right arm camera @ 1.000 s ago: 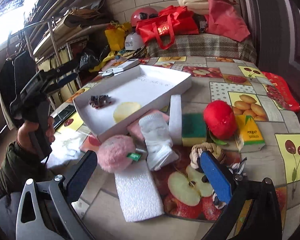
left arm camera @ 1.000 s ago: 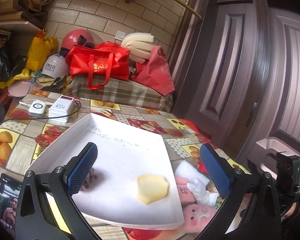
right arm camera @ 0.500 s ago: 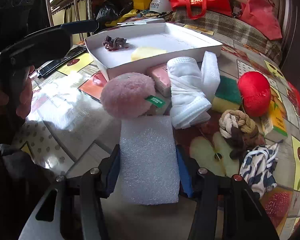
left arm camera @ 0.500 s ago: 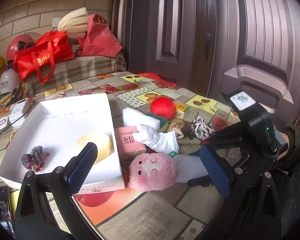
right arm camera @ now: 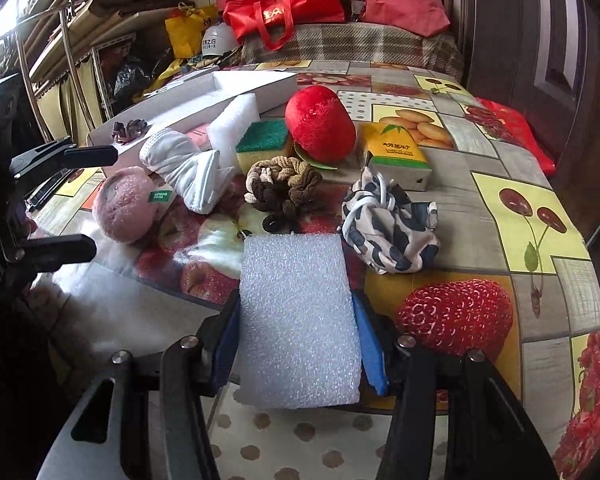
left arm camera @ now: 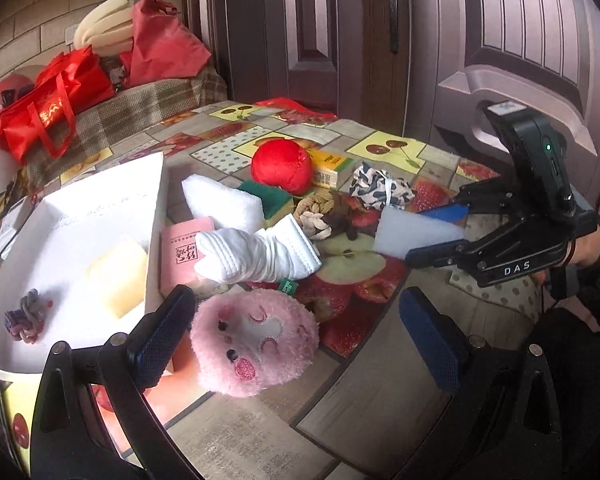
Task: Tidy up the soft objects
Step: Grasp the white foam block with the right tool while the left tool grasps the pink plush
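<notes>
Two items, a knotted rope and a yellow sponge, lay in the white box. My left gripper gaped empty over the pink plush. My right gripper had its jaws pinched on the foam pad, lifted off the surface; most things remained unsorted.

White foam sheet clamped flat between my right fingers, above the table. Pink plush upright beside white box; yellow sponge inside box.
</notes>
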Available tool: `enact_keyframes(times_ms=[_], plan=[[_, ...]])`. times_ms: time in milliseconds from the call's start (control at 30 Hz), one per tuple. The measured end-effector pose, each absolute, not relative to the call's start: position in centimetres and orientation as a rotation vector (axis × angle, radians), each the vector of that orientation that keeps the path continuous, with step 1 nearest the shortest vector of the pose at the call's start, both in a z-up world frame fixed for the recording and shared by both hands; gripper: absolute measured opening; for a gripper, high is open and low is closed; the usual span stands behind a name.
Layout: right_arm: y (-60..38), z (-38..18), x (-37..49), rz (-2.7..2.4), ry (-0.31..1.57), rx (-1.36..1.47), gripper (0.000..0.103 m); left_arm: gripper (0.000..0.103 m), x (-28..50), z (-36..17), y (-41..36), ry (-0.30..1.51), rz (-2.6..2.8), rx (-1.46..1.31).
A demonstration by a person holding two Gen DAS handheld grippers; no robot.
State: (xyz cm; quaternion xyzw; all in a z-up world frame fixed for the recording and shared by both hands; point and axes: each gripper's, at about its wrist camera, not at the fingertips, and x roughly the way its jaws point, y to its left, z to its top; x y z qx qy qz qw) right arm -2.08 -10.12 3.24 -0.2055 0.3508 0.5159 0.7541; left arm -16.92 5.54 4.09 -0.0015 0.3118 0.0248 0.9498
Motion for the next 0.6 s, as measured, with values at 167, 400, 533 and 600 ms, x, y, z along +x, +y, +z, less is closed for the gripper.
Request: enact_keyframes(times_ms=[167, 400, 533, 600], plan=[[-10.1, 3.3, -1.1, 1.15, 0.784, -0.398, 0.053, 0.103, -15.2, 3.3, 6.4, 0.732, 0.08, -0.001], [-10.1, 3.4, -1.0, 1.164, 0.791, -0.383, 0.054, 0.103, -15.0, 2.4, 3.0, 0.791, -0.053, 0.026], [-10.2, 3.4, -1.1, 1.165, 0.787, -0.391, 0.054, 0.103, -15.2, 2.7, 4.1, 0.785, 0.001, -0.001], [-10.1, 3.4, -1.2, 1.163, 0.784, -0.4, 0.054, 0.103, -15.1, 2.3, 4.1, 0.808, -0.007, 0.0]])
